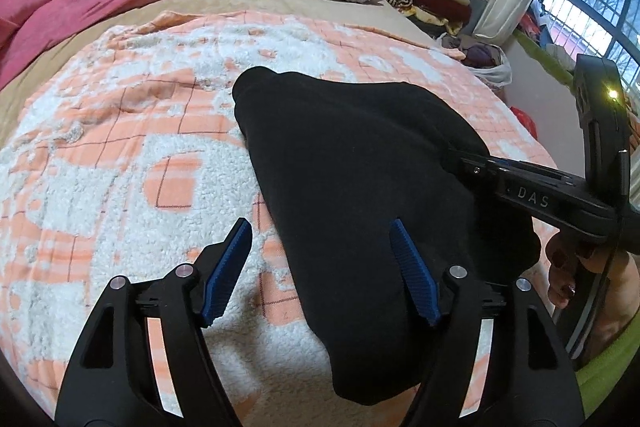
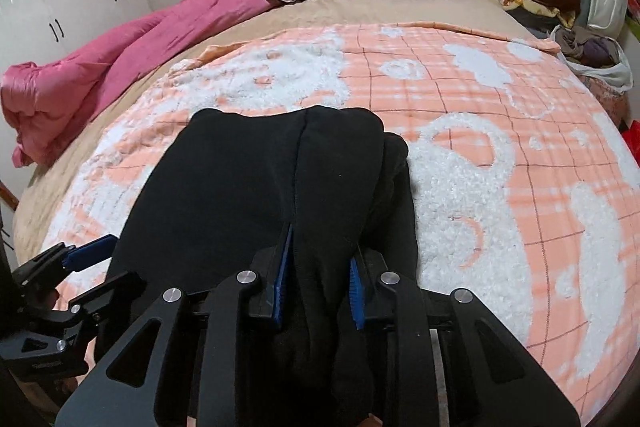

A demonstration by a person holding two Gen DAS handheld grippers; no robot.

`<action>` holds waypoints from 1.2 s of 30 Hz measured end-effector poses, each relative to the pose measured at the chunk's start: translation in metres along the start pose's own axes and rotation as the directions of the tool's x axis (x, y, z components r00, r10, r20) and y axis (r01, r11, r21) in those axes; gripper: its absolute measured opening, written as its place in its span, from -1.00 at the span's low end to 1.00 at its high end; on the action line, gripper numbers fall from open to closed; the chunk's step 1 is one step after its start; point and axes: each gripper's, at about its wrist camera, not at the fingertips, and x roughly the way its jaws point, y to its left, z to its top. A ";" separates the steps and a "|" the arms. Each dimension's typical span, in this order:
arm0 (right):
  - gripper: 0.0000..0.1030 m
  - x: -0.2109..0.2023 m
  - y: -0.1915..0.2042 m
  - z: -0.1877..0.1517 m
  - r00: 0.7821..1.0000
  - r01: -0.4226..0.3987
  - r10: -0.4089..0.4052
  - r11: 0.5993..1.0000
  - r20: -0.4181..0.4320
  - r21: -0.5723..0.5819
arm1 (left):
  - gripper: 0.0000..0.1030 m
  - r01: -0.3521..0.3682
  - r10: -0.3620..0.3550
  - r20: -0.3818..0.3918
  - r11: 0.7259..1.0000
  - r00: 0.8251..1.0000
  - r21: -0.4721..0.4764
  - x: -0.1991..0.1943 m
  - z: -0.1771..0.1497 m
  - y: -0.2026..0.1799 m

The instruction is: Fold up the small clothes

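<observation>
- Black fleece garment [image 2: 256, 187] lies on the orange-and-white checked blanket [image 2: 500, 167] that covers the bed, folded lengthwise with a seam down its middle.
- The right gripper [image 2: 318, 287] is clamped on a bunched fold at the garment's near end.
- The left gripper [image 1: 320, 275] stands with its jaws apart over the garment's near edge, one blue pad [image 1: 412, 267] above the black cloth, the other above the blanket.
- A pink quilt [image 2: 120, 67] lies along the bed's far left.

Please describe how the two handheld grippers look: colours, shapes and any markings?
Both grippers, left gripper and right gripper, have black frames with triangular cut-outs, round silver pivot bolts and ribbed blue pads. In the left view, the right gripper's body bears white letters "DAS" and a small yellow light. The hand holding it has dark nail polish.
</observation>
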 end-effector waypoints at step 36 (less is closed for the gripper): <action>-0.54 -0.064 0.013 -0.035 0.991 -0.031 0.041 0.996 0.127 -0.083 | 0.27 0.033 -0.033 0.010 0.999 0.999 -0.023 -0.018 -0.008 -0.005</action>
